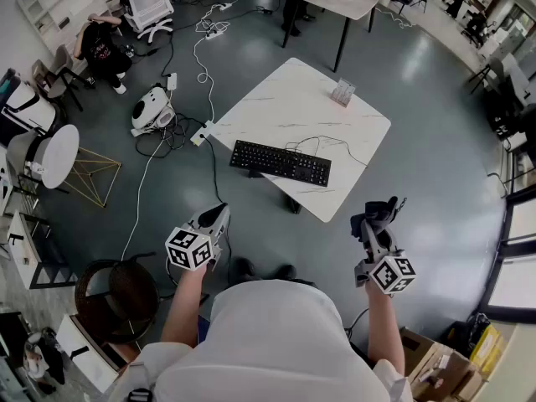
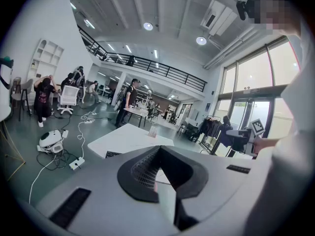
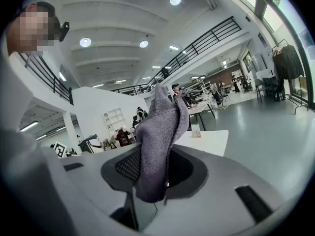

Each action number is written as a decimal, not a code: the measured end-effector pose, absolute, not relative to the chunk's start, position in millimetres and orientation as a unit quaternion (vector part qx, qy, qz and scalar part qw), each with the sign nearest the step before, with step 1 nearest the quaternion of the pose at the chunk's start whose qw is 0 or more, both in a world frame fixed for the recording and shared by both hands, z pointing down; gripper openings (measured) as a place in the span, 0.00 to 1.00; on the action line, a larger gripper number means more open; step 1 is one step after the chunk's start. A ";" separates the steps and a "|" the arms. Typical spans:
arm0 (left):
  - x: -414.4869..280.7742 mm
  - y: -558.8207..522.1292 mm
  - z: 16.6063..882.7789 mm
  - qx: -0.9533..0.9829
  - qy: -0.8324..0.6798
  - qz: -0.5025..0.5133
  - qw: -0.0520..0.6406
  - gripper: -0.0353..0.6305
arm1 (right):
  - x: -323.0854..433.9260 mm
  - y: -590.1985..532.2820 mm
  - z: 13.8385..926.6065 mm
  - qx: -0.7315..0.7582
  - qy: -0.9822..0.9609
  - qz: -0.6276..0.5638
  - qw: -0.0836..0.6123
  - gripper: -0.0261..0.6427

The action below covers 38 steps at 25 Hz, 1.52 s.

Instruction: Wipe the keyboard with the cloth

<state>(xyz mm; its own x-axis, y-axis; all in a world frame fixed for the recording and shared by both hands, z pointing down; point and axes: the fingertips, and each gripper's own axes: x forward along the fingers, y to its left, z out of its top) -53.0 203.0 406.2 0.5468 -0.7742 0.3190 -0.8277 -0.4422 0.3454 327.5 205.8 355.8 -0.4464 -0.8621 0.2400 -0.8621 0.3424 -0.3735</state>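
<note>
**Holding the cloth clear of the table, keyboard untouched**

Head view: the black keyboard [image 1: 280, 163] lies along the near edge of the white table [image 1: 293, 99], at 12 o'clock from the person. Its cable [image 1: 327, 143] trails off toward 1 o'clock. Both grippers hang over the floor, well apart from the keyboard. The left gripper [image 1: 221, 213] is at its 7 o'clock and the right gripper [image 1: 378, 214] at its 5 o'clock. How the jaws stand is hard to make out here, and the cloth reads only as a dark lump at the right gripper's tip.

Right gripper view: the jaws are clamped on the grey cloth [image 3: 160, 127], which stands up past the tips and hangs down between them toward the camera. Cloth and gripper body hide the keyboard; only a table corner shows at 3 o'clock.

Left gripper view: the jaws are together with nothing between them. The gripper body cuts off all but a sliver of the keyboard, at 9 o'clock of the jaw tips.
</note>
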 end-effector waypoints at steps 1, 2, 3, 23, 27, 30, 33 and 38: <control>-53.4 202.6 405.7 0.847 -0.473 0.057 0.236 0.07 | 327.1 205.8 355.5 0.526 -0.819 0.228 0.001 0.23; -53.7 202.3 405.2 0.847 -0.473 0.056 0.235 0.07 | 326.7 205.8 355.2 0.526 -0.819 0.228 0.001 0.23; -54.1 202.2 404.8 0.847 -0.473 0.056 0.235 0.07 | 326.3 206.0 354.9 0.526 -0.819 0.228 0.002 0.23; -57.2 210.6 414.1 0.851 -0.460 0.057 0.248 0.07 | 313.1 216.1 357.5 0.523 -0.815 0.249 -0.005 0.24; -67.0 210.7 421.0 0.851 -0.456 0.060 0.255 0.07 | 303.7 215.9 363.5 0.530 -0.809 0.256 -0.003 0.24; -77.3 209.7 425.7 0.850 -0.453 0.061 0.260 0.07 | 295.1 216.8 367.5 0.535 -0.803 0.262 -0.001 0.24; -86.6 207.3 429.0 0.851 -0.449 0.063 0.263 0.07 | 288.3 219.6 373.7 0.537 -0.800 0.266 0.003 0.24; -105.1 204.3 428.9 0.856 -0.439 0.070 0.262 0.07 | 281.3 227.3 380.9 0.553 -0.787 0.273 0.004 0.24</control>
